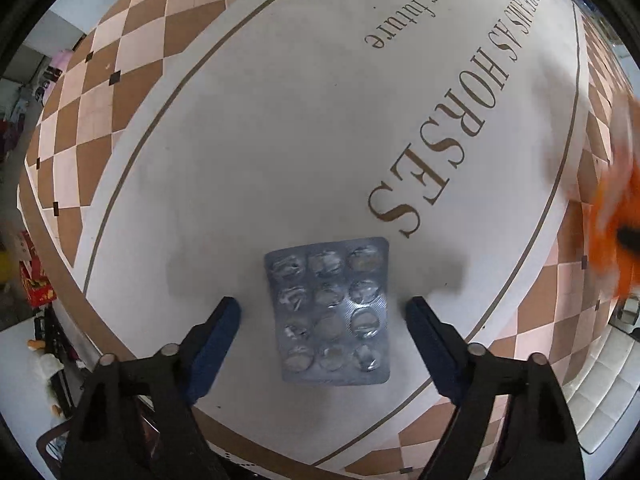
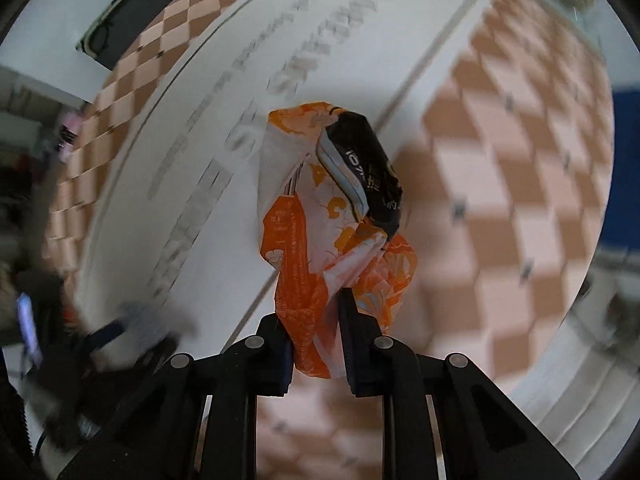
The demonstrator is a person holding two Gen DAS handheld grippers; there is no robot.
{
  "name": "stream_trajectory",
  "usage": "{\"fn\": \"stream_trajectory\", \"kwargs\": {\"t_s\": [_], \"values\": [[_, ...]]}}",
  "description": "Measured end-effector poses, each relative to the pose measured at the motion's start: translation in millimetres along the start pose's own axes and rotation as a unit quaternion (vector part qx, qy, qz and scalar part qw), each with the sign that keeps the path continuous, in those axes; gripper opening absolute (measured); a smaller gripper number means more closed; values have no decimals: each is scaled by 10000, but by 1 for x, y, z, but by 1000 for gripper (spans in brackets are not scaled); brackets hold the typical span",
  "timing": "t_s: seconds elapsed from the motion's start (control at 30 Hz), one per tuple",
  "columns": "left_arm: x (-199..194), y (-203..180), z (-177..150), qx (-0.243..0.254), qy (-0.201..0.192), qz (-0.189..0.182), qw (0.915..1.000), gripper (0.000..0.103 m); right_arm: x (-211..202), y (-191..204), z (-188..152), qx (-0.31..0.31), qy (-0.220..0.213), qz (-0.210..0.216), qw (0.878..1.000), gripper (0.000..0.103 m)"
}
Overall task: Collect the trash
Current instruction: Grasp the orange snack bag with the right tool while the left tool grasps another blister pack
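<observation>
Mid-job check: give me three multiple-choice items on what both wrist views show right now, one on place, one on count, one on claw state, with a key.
1. Where does the blister pack lie?
A. On the checkered border
B. On the white mat between the fingers of the left claw
C. Inside a bin

2. How many pockets does the pack have?
A. Six
B. Twelve
C. Twenty

3. What is the right claw doing?
A. Closed on the orange wrapper
B. Open over nothing
C. Closed on the blister pack

Key: 1 B, the pack lies flat with a finger on each side, neither touching it. 2 B, four rows of three. 3 A, both fingers pinch the crumpled wrapper's lower end.
</observation>
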State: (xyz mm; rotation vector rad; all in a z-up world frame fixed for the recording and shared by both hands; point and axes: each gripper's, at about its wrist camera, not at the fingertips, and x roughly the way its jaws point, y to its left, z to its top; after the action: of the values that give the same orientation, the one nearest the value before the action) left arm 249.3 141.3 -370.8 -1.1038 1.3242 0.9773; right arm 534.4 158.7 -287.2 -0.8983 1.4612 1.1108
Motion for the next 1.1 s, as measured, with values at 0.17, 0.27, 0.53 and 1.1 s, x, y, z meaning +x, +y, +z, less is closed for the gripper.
{"fn": "stream_trajectory", "kwargs": {"t_s": [0.17, 0.27, 0.53, 1.1], "values": [[-3, 9, -4, 34, -101, 3, 9999, 72, 8, -2, -50, 288, 365, 373, 9982, 21], [-10, 20, -2, 83, -230, 14, 9997, 61, 18, -4, -61, 454, 416, 345, 9975, 21], [-16, 38, -6, 150, -313, -69, 9994, 54, 37, -3, -58, 697, 502, 393, 9955, 21], [-125, 25, -70, 1118, -1256, -240, 9855, 54, -8, 20, -91, 1146, -397, 927, 9883, 12]]}}
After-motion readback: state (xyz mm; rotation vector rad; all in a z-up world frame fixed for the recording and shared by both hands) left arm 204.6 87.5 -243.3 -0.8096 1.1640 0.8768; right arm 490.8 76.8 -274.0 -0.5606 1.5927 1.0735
